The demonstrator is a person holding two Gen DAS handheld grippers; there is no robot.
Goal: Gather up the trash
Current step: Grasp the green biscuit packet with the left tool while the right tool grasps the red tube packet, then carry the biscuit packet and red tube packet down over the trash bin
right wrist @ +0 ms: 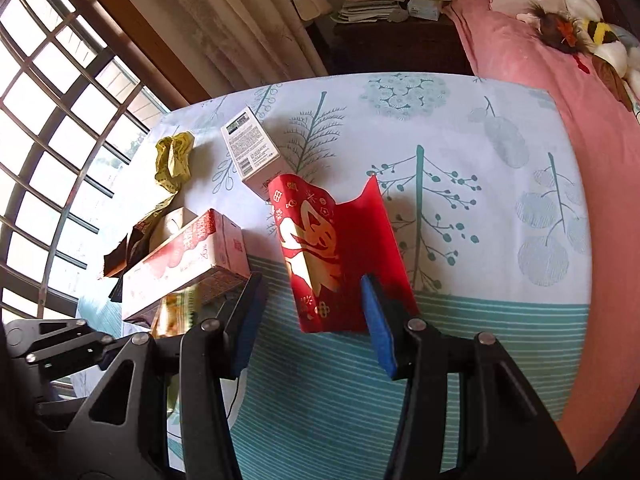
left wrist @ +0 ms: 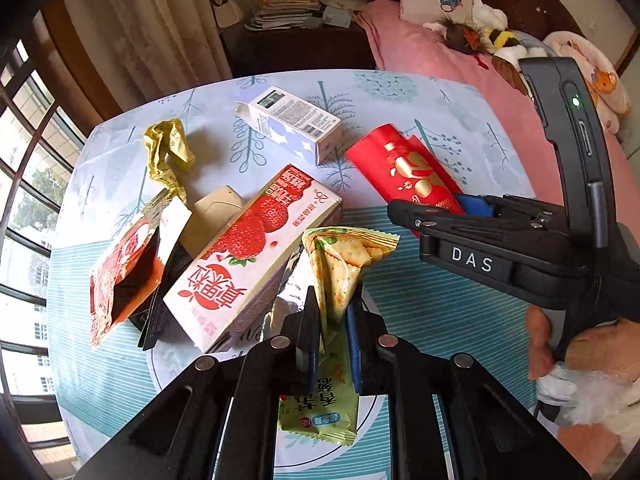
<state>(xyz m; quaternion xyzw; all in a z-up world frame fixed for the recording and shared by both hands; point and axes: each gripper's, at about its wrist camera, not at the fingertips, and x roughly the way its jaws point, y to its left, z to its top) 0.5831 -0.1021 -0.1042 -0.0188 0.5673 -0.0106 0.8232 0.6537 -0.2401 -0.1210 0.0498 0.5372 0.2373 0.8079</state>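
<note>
My left gripper (left wrist: 332, 305) is shut on a green cracker wrapper (left wrist: 344, 256), which stands up between the pads with its tail hanging below the fingers. A red envelope with gold print (right wrist: 320, 248) lies on the tablecloth (right wrist: 460, 184). My right gripper (right wrist: 311, 286) is open, and the envelope's near end lies between the blue pads (right wrist: 378, 320) without being pinched. In the left wrist view that gripper (left wrist: 436, 210) reaches in from the right, over the red envelope (left wrist: 400, 168), held by a person's hand (left wrist: 580, 344).
Left of the wrapper are a strawberry milk carton (left wrist: 248, 256), a torn red snack bag (left wrist: 120, 276) and a crumpled yellow wrapper (left wrist: 168, 152). A white and blue carton (left wrist: 292, 124) lies further back. A pink bed (left wrist: 420, 52) borders the table on the right and a window (left wrist: 24, 200) on the left.
</note>
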